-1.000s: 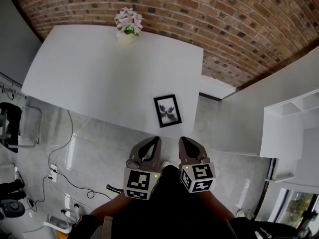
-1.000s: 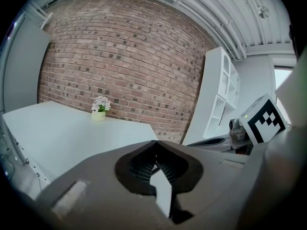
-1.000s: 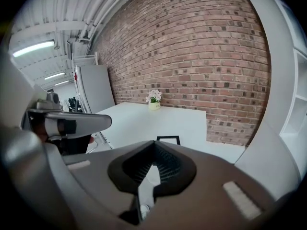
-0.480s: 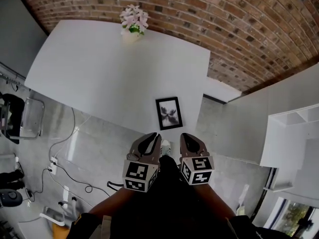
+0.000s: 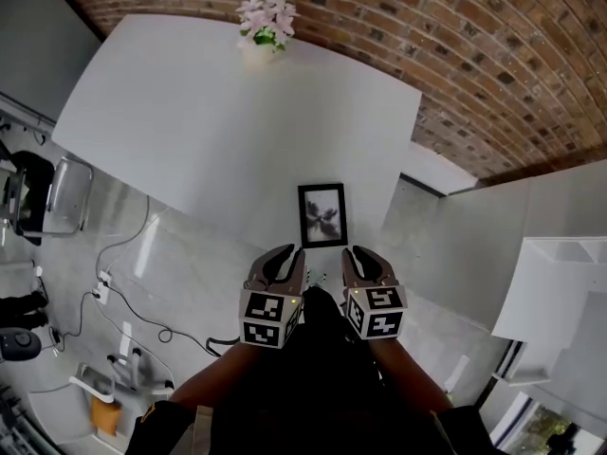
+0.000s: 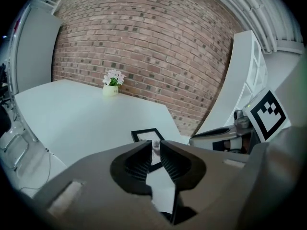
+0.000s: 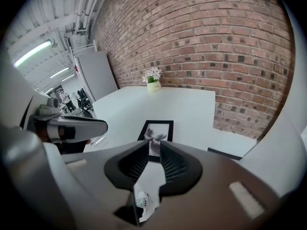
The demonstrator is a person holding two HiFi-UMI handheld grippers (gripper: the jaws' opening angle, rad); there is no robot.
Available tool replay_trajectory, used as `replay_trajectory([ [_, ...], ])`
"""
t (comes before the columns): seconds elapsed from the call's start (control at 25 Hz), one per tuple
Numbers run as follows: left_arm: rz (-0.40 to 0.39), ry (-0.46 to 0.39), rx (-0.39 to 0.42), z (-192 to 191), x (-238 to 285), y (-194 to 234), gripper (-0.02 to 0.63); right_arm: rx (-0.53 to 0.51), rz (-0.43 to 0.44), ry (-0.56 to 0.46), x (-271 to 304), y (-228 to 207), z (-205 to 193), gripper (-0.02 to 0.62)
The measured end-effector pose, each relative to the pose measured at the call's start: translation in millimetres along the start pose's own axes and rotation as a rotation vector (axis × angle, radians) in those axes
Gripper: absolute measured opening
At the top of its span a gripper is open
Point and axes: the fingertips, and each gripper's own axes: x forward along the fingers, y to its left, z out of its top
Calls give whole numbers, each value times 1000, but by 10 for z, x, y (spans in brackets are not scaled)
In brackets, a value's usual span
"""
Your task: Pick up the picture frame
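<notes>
Table: white table (image 5: 190, 112), its far edge against a brick wall (image 5: 455, 45).
Frame: black frame (image 5: 322, 214) lay flat at the table's near edge.
Room: grey floor (image 5: 180, 263) on the near side of the frame, white shelf (image 5: 560, 282) well to its right.
Flowers: pot (image 5: 266, 22) far beyond the frame, by the wall.
Clutter: chair (image 5: 57, 197) and cables (image 5: 123, 320) well left of the frame.
Left gripper (image 5: 285, 254): just short of the frame, jaws just opening, narrow gap, nothing held.
Right gripper (image 5: 365, 254): beside it, likewise just opening, empty.
</notes>
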Motion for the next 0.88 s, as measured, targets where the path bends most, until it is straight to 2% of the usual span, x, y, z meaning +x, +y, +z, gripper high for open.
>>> replay_trajectory([
  [0.28, 60, 98, -41, -357, 332, 149, 72, -7, 38, 74, 295, -183, -126, 81],
  [0.88, 108, 169, -79, -551, 710, 280, 92, 22, 85, 163, 686, -326, -288, 94],
])
